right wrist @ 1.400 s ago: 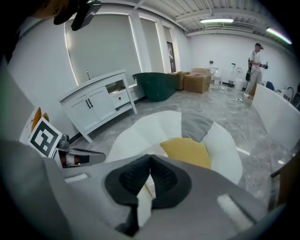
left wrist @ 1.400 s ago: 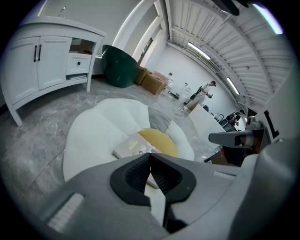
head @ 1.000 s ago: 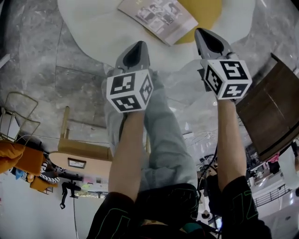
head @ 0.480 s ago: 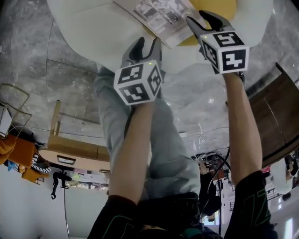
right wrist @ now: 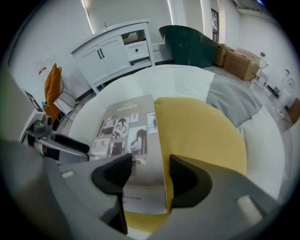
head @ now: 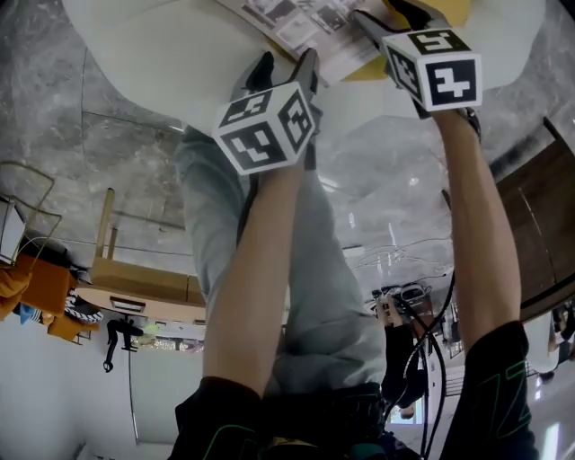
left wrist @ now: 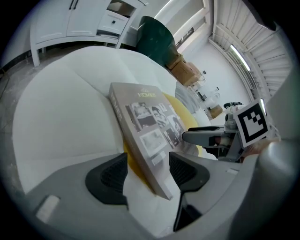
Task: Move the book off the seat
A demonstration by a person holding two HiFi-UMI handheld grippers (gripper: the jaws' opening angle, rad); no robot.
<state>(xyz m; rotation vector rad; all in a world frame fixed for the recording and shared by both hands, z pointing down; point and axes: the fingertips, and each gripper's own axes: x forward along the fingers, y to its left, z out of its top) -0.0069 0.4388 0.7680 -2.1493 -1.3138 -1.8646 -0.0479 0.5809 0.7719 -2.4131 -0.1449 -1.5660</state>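
A grey book [head: 296, 22] with black-and-white photos on its cover lies on the round white seat [head: 162, 54], partly on a yellow cushion [right wrist: 201, 136]. My left gripper [head: 285, 65] is at the book's near left corner. In the left gripper view that corner [left wrist: 157, 180] sits between the opening jaws [left wrist: 147, 176], and the pads do not press on it. My right gripper [head: 388, 13] is at the book's right side. In its view the book's near edge [right wrist: 140, 187] lies between the opening jaws [right wrist: 150, 176], untouched by the pads.
A grey cushion [right wrist: 229, 101] lies on the seat's far right. Behind the seat stand a white cabinet [right wrist: 117, 51], a dark green chair [right wrist: 187, 44] and cardboard boxes [right wrist: 239, 61]. An orange cloth [right wrist: 52, 79] hangs at the left. The person's leg [head: 296, 269] is below.
Both grippers have moved forward to the book. Their jaws, shut a second ago, now stand apart around the book's near corner and edge.
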